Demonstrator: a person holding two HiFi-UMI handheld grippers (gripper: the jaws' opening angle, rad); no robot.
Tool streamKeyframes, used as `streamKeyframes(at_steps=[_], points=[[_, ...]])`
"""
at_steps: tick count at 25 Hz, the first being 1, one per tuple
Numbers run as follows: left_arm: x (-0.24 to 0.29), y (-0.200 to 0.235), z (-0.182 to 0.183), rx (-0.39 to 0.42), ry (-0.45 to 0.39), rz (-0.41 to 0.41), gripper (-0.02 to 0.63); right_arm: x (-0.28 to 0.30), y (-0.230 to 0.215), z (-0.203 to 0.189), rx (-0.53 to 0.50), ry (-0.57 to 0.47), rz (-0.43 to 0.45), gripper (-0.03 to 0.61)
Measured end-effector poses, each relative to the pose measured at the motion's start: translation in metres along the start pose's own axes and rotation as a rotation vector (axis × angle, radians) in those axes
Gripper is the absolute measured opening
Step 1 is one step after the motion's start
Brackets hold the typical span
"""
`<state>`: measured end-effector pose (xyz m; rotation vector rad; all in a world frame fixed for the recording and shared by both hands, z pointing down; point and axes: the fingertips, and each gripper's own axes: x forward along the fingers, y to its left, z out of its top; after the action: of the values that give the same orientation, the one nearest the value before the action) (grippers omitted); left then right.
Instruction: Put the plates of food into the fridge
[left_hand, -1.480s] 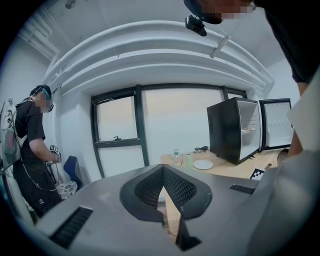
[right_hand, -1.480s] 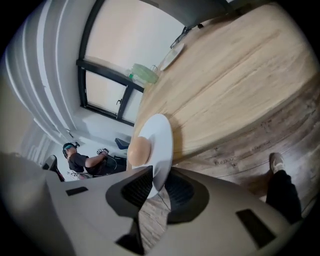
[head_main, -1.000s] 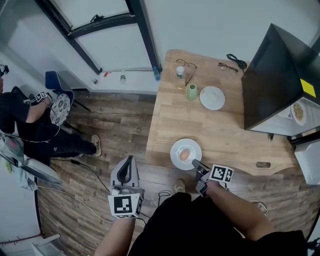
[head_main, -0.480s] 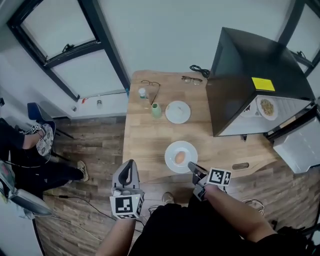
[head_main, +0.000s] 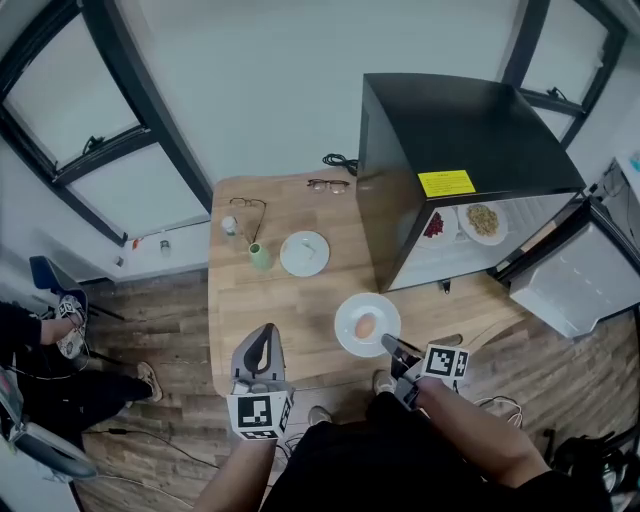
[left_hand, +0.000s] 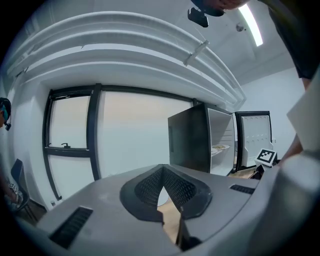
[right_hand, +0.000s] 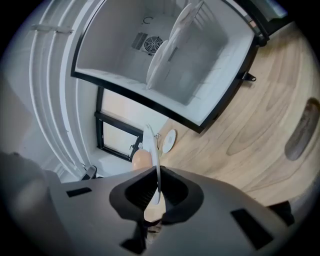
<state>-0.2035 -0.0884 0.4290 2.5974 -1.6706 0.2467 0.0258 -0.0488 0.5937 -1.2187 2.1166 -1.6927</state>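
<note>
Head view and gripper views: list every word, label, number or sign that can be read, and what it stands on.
No text reads clearly.
Yellow label on top of the fridge: has print, too small to read.
Curved mark on the fridge's back wall: perhaps a letter C, cannot tell.
Marker cube on the left gripper and marker cube on the right gripper: black-and-white patterns, no letters or numbers.

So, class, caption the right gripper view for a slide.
Right gripper pinching the plate rim, egg aboard, open fridge ahead.

Fridge door (head_main: 585, 290) cut by rt edge; food on fridge plates (head_main: 483, 221) too small to ID.
</note>
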Motion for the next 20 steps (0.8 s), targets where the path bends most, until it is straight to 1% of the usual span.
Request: streamKeyframes(at_steps=[5,11,13,20], points=[[0.031,-0.032,0.005,0.007,-0.003,-0.053,0.003,-0.03,-0.02,0.021,0.046,-0.045,-0.002,0.032],[0.065,-0.072,0.015,0.031,-0.001,-0.11,0.003,-0.062,-0.045,0.05,0.075,-0.091,-0.018,0.031],[0.076,-0.082,0.02,0.038,-0.004,-0.116,0.003,-0.072,-0.055,0.06,0.087,-0.1,-0.03,0.032],[0.106,-0.113,0.027,0.046,0.0,-0.109,0.003,-0.089,-0.086,0.098,0.111,-0.117,-0.03,0.032]])
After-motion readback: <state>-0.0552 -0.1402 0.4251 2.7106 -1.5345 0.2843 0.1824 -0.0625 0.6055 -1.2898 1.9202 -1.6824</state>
